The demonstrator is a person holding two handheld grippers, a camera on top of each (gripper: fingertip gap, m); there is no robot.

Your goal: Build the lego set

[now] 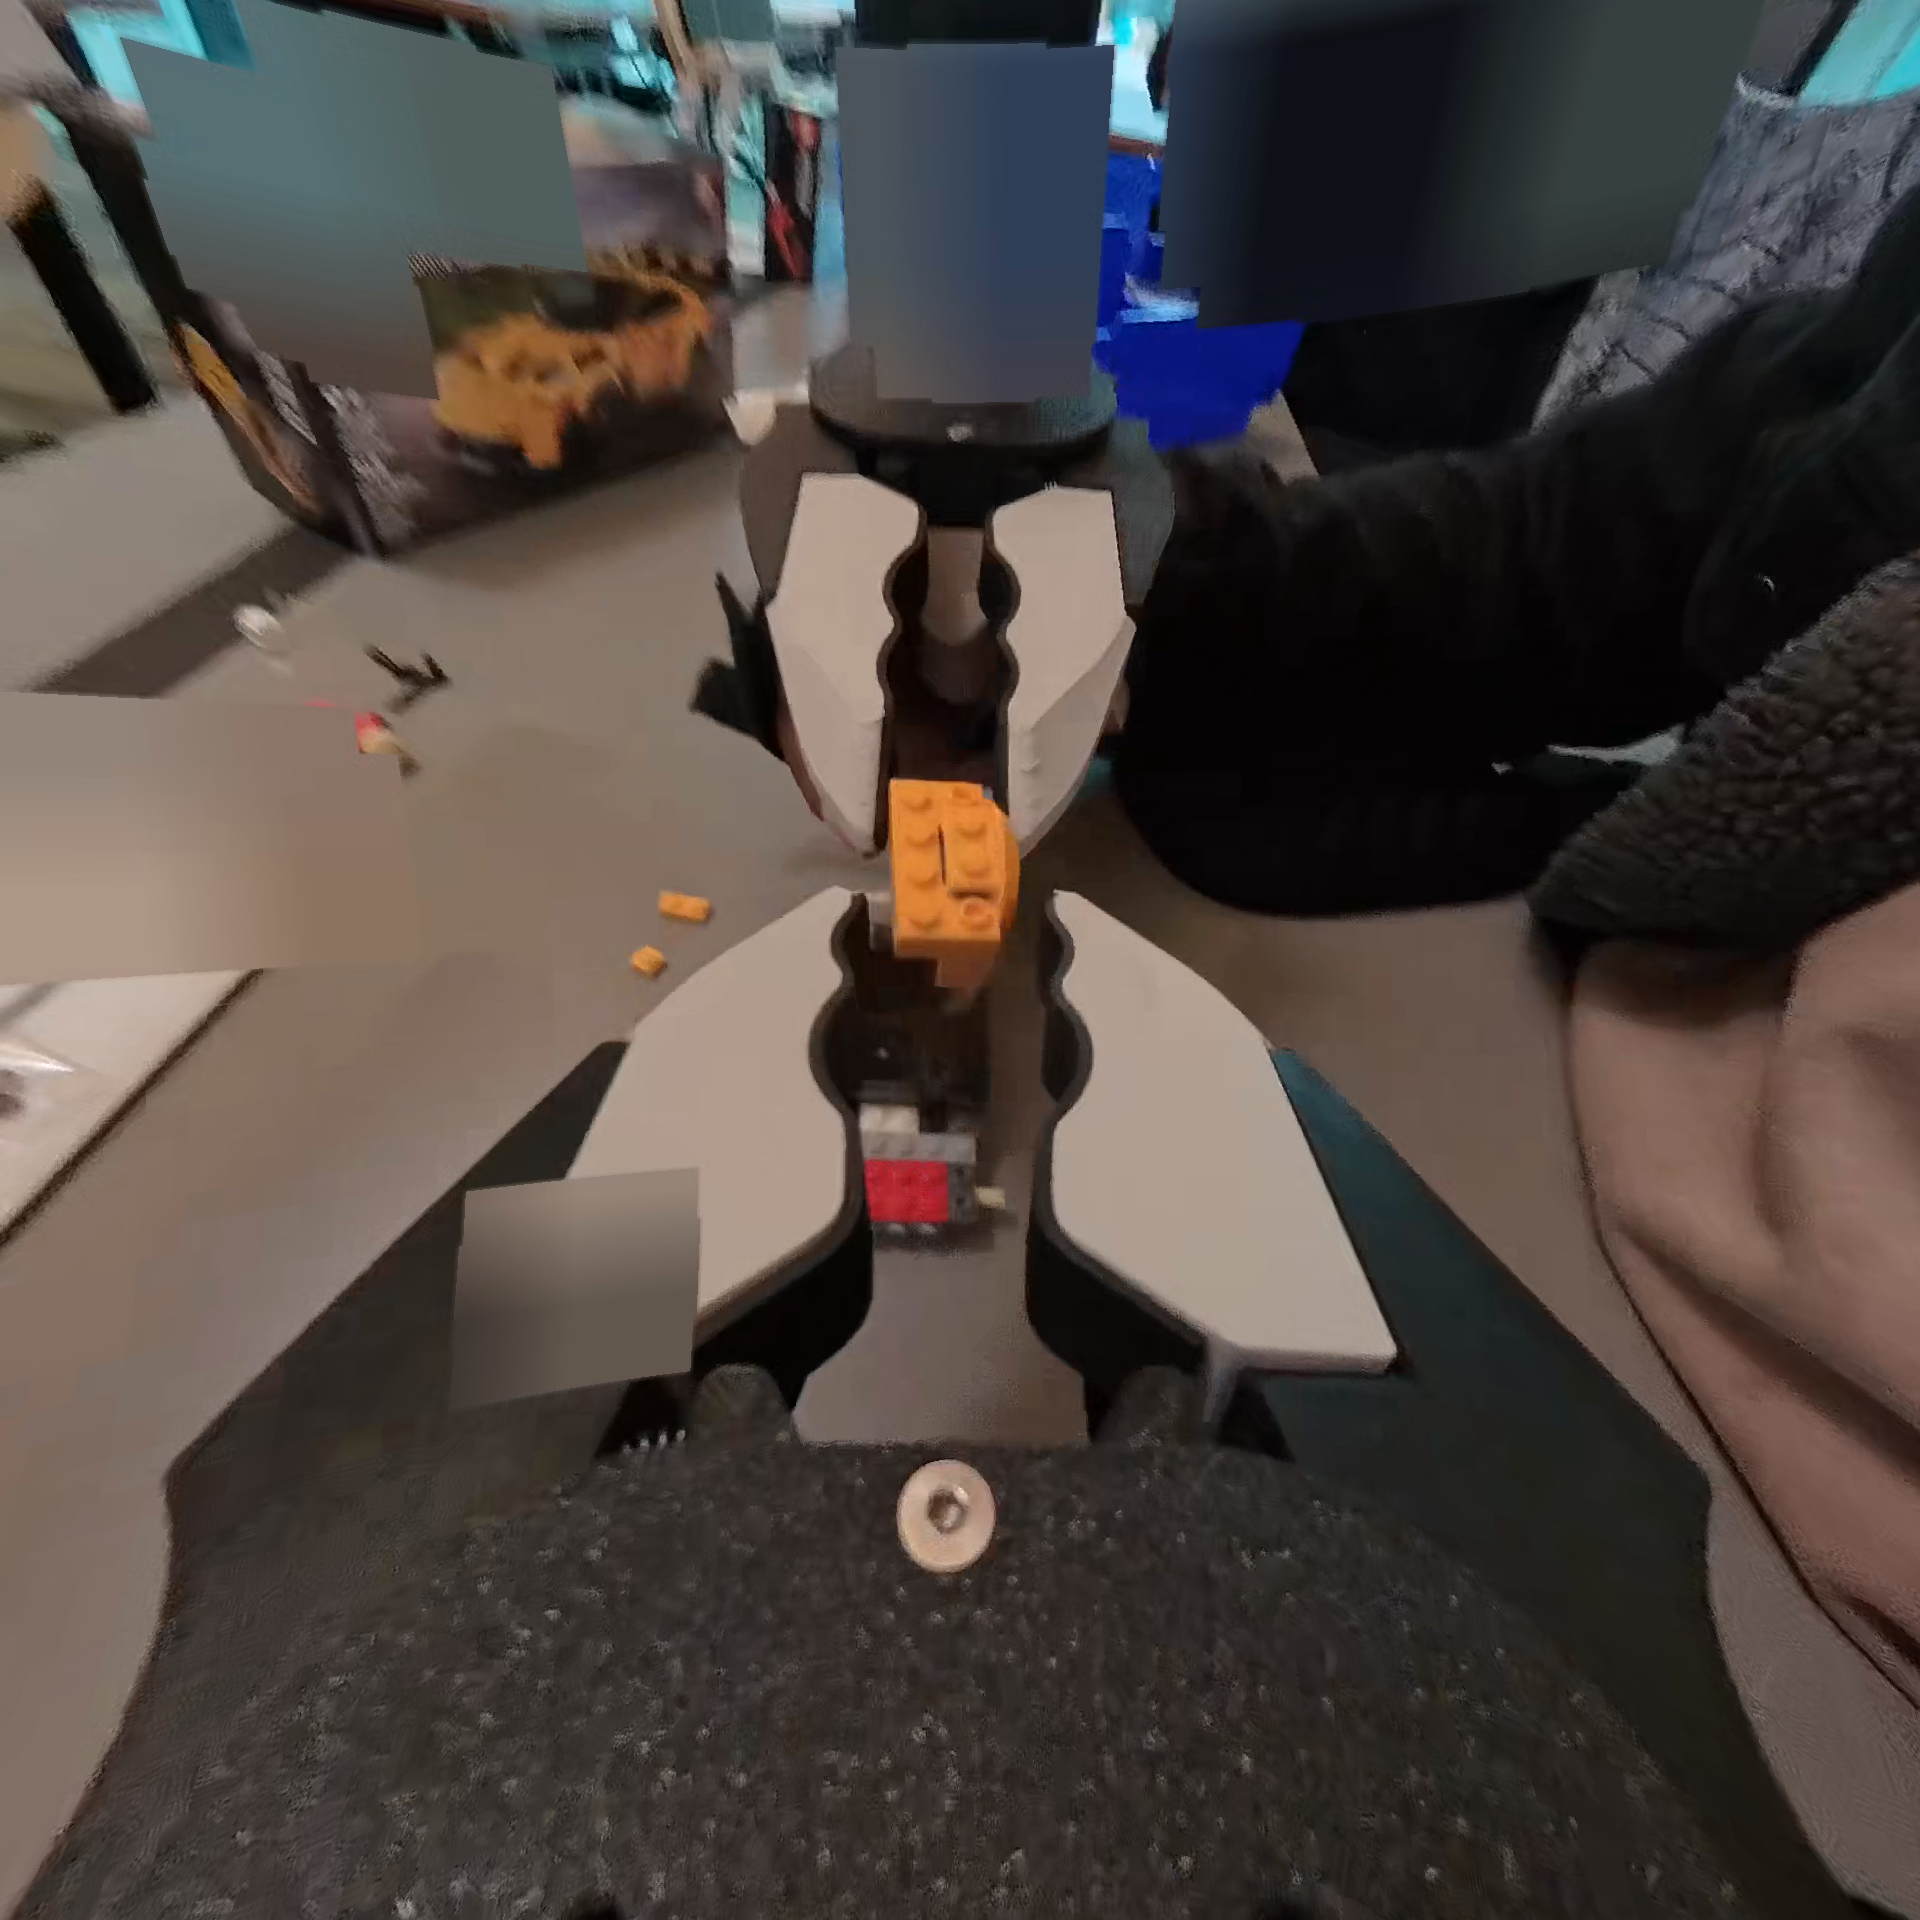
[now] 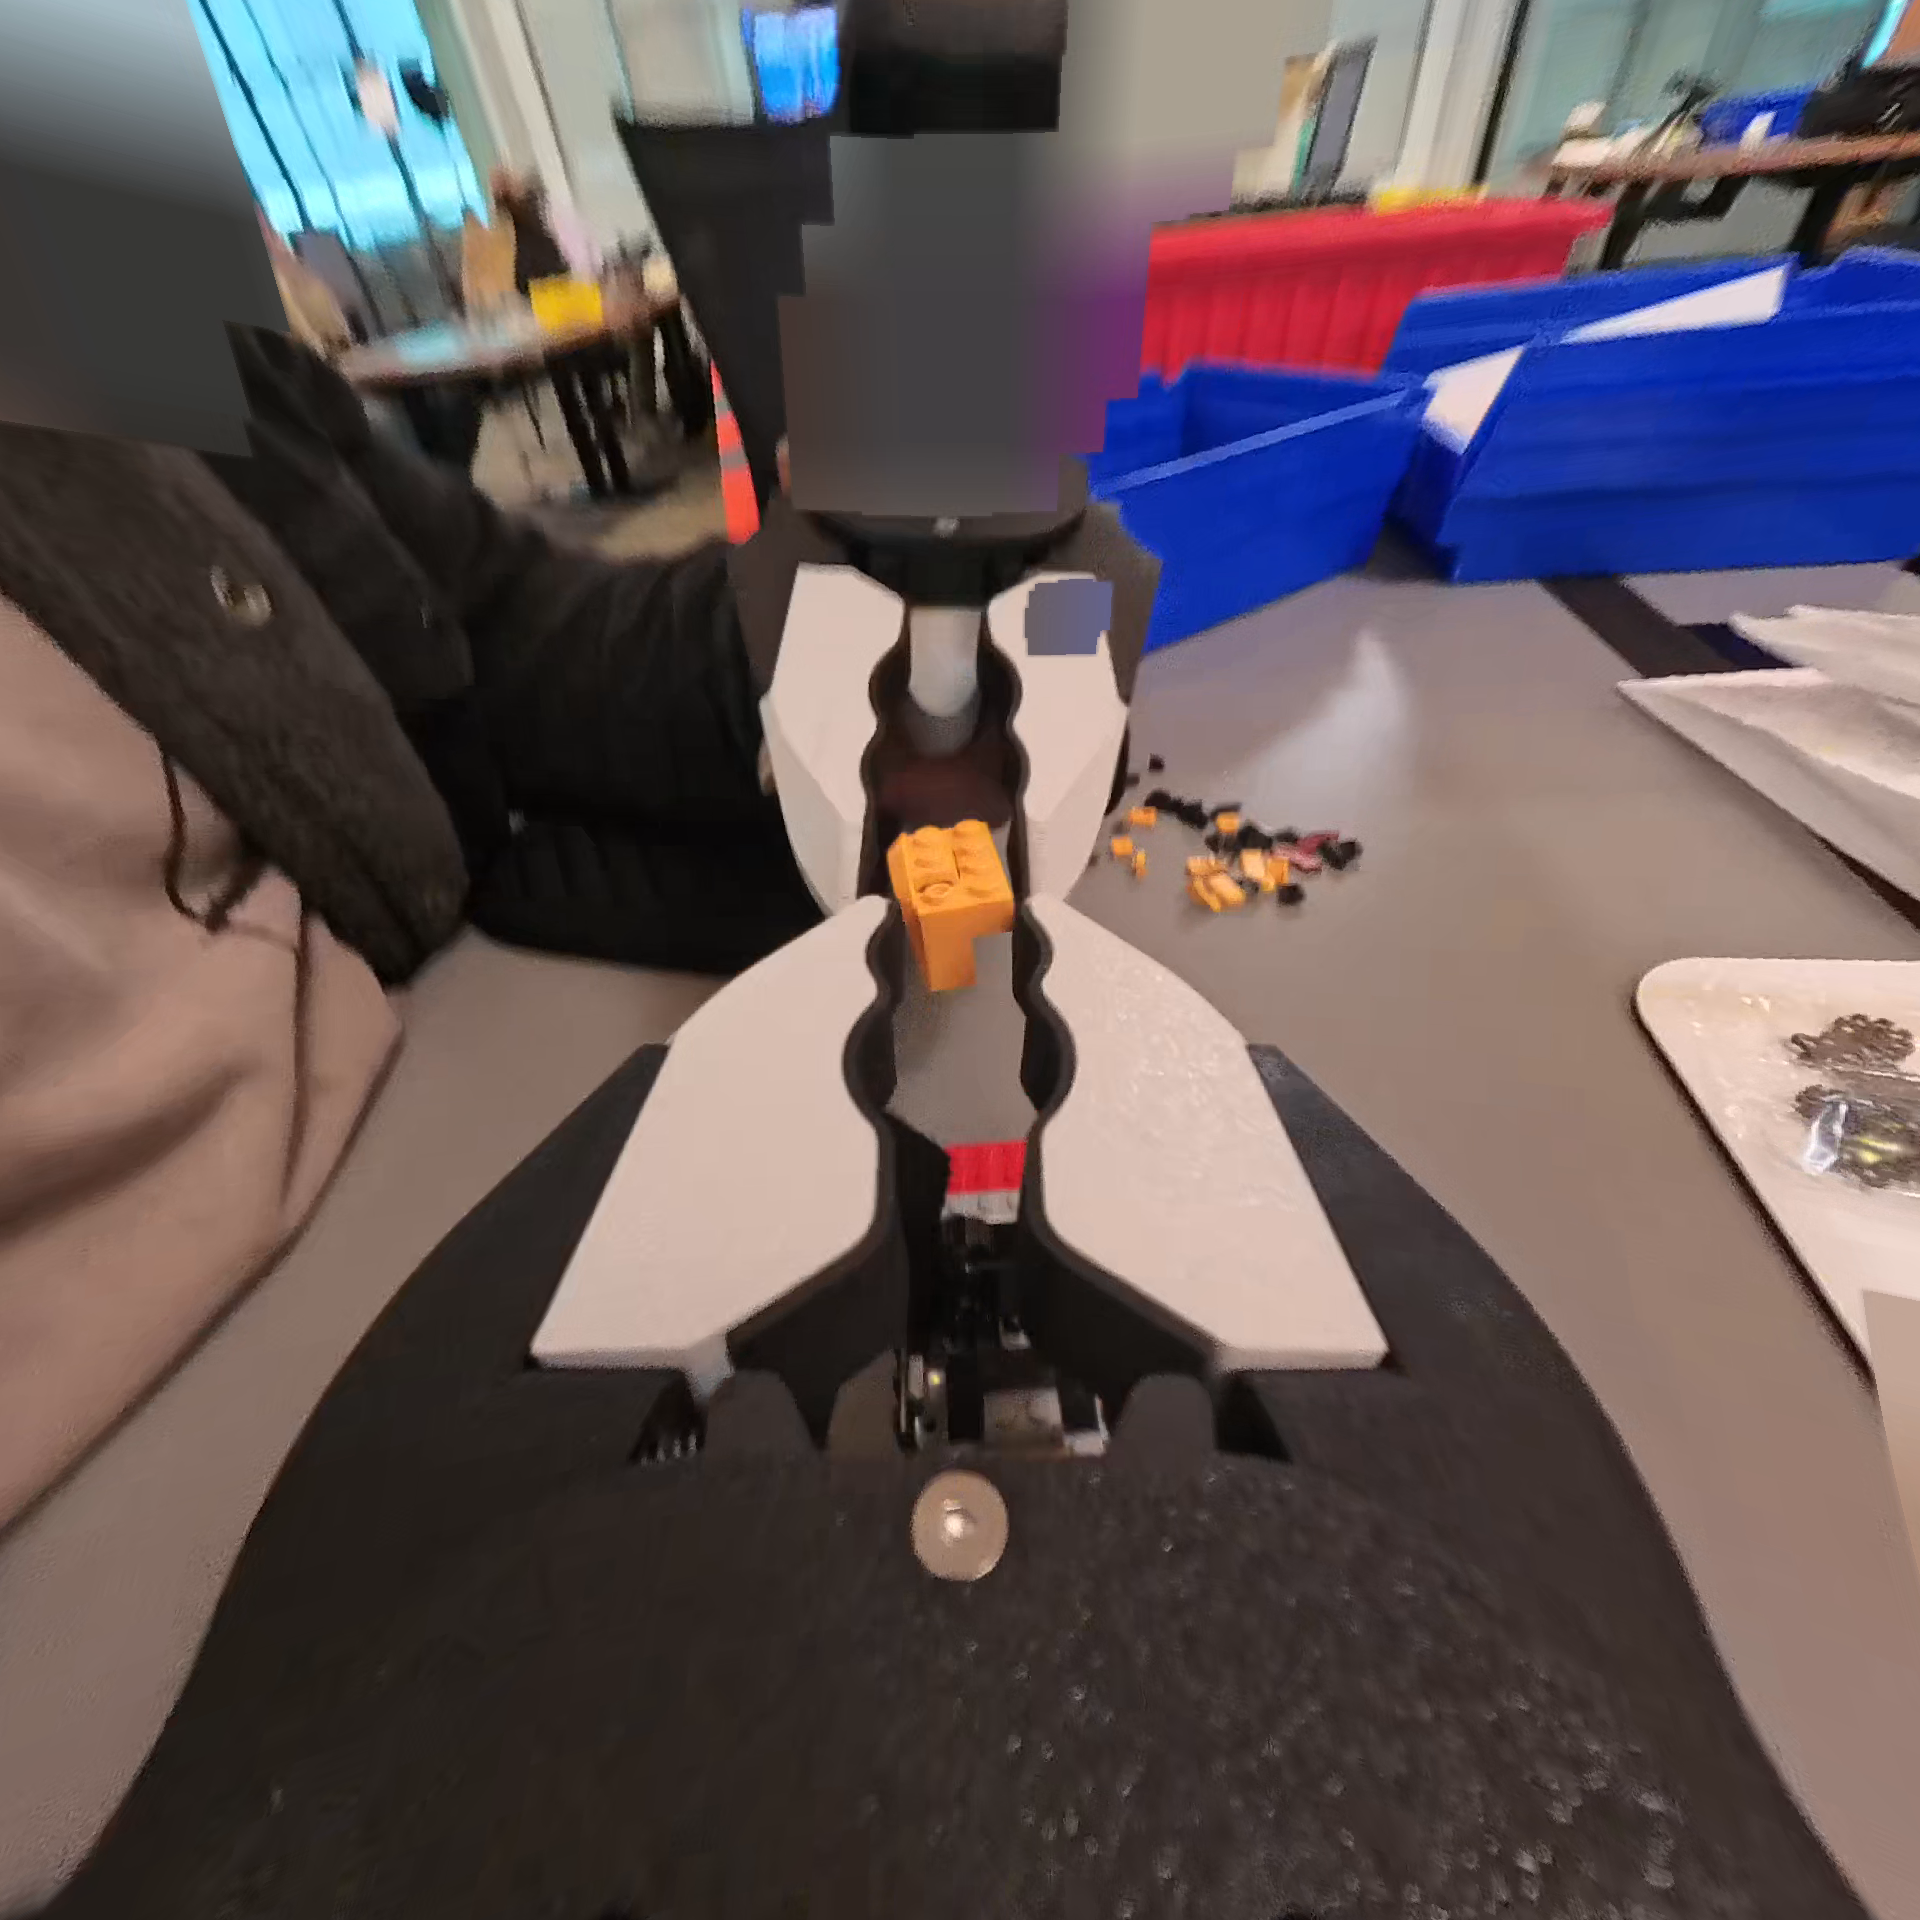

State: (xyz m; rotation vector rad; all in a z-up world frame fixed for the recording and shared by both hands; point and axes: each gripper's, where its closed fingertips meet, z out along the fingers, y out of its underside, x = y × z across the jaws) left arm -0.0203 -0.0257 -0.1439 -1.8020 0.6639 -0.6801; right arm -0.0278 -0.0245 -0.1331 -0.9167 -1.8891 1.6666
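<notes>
left gripper (image 1: 951, 914) nearly closed on orange lego block (image 1: 951, 883) frame centre, right gripper (image 2: 951, 914) tip-to-tip, pinching same block, loose bricks (image 2: 1236, 857) right on table (image 2: 1455, 831)

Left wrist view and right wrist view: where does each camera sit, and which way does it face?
Left wrist view: on the left gripper, looking along its fingers at the opposing right gripper; the person's dark sleeve at right.
Right wrist view: on the right gripper, facing the left gripper; blue bins beyond, sleeve at left.
Shared: the orange brick assembly between the meeting tips, and the grey table.
</notes>
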